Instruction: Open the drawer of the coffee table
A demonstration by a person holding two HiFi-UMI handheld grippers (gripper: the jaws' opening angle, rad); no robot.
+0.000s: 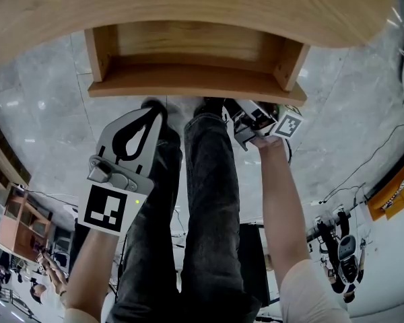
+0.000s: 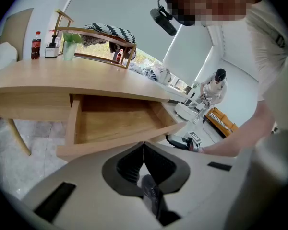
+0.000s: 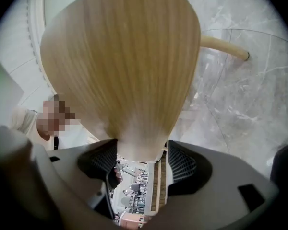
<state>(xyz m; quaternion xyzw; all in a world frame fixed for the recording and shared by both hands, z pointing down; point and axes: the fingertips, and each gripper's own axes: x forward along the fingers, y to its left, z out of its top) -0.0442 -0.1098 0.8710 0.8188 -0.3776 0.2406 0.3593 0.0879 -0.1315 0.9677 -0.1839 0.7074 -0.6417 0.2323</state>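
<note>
The coffee table (image 1: 188,5) has its wooden drawer (image 1: 188,79) pulled out, with nothing showing inside it (image 2: 115,121). My right gripper (image 1: 232,108) is at the right end of the drawer front, from below. In the right gripper view the drawer front (image 3: 129,66) runs between the jaws of my right gripper (image 3: 141,147), which are shut on it. My left gripper (image 1: 151,106) hangs in front of the drawer, a little below it and apart from it. Its jaws (image 2: 144,145) meet with nothing between them.
My legs in dark jeans (image 1: 209,200) stand just before the drawer on a grey marble floor (image 1: 40,93). On the tabletop (image 2: 62,78) are a cola bottle (image 2: 35,44) and a wooden rack (image 2: 101,35). A table leg (image 3: 225,47) slants off. Another person (image 2: 216,85) is far behind.
</note>
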